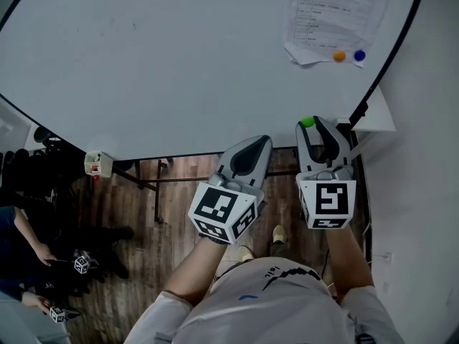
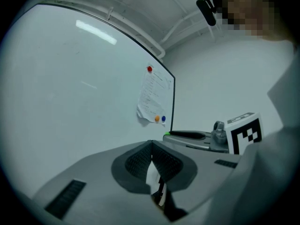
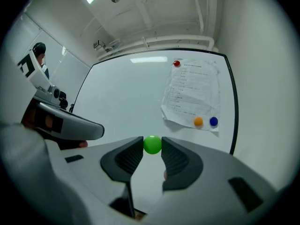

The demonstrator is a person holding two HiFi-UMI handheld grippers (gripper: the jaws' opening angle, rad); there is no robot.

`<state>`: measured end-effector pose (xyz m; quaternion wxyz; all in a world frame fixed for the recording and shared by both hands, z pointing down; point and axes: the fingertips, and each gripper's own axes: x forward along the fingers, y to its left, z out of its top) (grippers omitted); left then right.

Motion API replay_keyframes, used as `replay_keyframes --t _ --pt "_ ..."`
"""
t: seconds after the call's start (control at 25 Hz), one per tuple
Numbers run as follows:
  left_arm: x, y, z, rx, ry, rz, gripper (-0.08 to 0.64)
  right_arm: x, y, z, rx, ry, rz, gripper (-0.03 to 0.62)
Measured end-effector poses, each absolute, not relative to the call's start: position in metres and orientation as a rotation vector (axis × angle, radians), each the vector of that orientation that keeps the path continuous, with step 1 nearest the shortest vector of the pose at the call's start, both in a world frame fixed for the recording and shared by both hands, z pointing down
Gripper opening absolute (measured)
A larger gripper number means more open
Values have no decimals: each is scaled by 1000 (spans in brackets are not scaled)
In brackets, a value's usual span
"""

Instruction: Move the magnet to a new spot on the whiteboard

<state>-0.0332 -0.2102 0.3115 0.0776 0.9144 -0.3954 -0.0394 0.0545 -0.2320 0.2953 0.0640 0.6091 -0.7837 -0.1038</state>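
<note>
Right gripper view: right hand-held gripper (image 3: 152,145) pinches green magnet (image 3: 152,144) before whiteboard (image 3: 126,97).

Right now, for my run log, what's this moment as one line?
right gripper: shut on green magnet | left gripper: shut, empty | whiteboard: magnet not yet placed

The magnet (image 3: 152,145) sits between the right gripper's (image 3: 152,147) fingers (image 3: 176,159), before the whiteboard (image 3: 124,95).

Glossy green magnet (image 3: 152,145), plastic by the look; smooth, sheeny whiteboard (image 1: 179,63); crumpled paper sheet (image 1: 330,13); wood-plank floor (image 1: 172,206).
</note>
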Motion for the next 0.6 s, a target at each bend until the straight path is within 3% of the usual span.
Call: replay_keyframes --t 0.6 --pt "-37 -186 321 2746 -1127 -107 11 39 -195 321 1866 -2389 -194 129"
